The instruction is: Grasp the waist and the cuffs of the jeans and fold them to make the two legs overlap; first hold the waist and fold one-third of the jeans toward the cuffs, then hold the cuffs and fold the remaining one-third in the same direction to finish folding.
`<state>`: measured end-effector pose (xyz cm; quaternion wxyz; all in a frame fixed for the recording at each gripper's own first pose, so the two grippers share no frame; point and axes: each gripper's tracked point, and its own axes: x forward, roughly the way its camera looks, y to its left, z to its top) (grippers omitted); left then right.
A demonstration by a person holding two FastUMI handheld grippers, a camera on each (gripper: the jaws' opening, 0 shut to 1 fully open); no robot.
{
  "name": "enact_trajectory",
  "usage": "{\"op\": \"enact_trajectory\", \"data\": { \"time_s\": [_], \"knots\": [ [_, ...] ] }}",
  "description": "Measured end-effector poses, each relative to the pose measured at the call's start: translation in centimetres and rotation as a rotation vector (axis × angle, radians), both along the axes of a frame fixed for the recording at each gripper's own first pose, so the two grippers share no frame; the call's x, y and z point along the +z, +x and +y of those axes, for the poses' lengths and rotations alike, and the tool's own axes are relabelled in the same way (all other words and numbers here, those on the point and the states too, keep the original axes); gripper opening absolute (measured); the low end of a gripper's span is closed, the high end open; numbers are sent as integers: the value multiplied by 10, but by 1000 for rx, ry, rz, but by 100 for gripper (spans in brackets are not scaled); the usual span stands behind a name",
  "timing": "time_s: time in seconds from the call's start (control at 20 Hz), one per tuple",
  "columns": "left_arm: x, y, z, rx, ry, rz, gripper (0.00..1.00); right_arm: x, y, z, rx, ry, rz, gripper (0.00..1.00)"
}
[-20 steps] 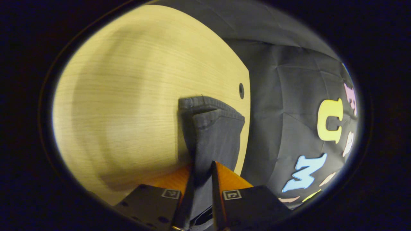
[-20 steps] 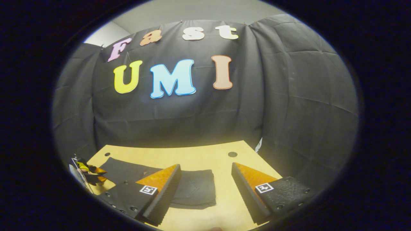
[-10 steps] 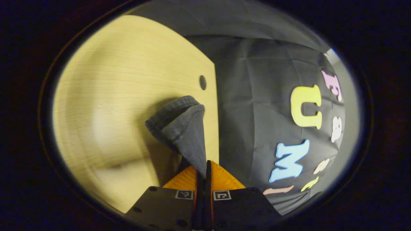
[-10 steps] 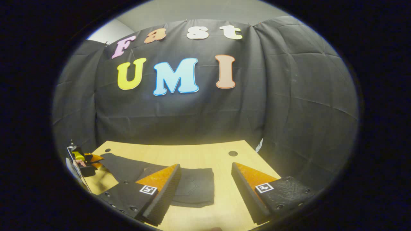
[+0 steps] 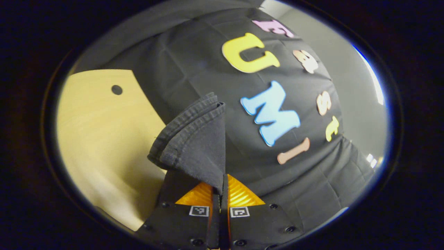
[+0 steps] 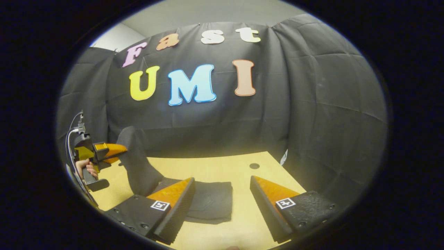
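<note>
Hanging from the left gripper point(image 5: 221, 189), the cuffs point(image 5: 194, 139) of the jeans point(image 6: 208, 199) are standing lifted above the table point(image 6: 211, 166), both fingers pinching tight on the cloth. Seen from the right gripper view, that leg is rising off the table's left side while the folded waist part is lying flat between the right gripper's point(image 6: 222, 205) wide-parted fingers, which are gripping nothing.

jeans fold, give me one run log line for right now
left gripper: shut on jeans cuff end, lifted off table | right gripper: open, empty | stage: final fold underway
</note>
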<state>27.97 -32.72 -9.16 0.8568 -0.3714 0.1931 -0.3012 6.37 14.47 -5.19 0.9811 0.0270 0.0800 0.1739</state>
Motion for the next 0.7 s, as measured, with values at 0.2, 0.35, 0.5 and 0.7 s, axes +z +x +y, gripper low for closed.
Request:
{"op": "enact_trajectory", "data": {
  "time_s": [0.2, 0.35, 0.5, 0.7],
  "knots": [
    [-37, -51, -99, -139, 160, -29, 8, 3, 6, -10, 13, 12, -7, 94],
    [-104, -91, -158, -238, 330, -23, 8, -5, 11, -18, 23, 7, 6, 94],
    [-173, -122, -181, -306, 520, -13, 8, -15, 14, -20, 39, 8, 33, 94],
    [-205, -133, -184, -292, 624, -17, 9, -25, 17, -18, 71, 11, 48, 95]
  ]
}}
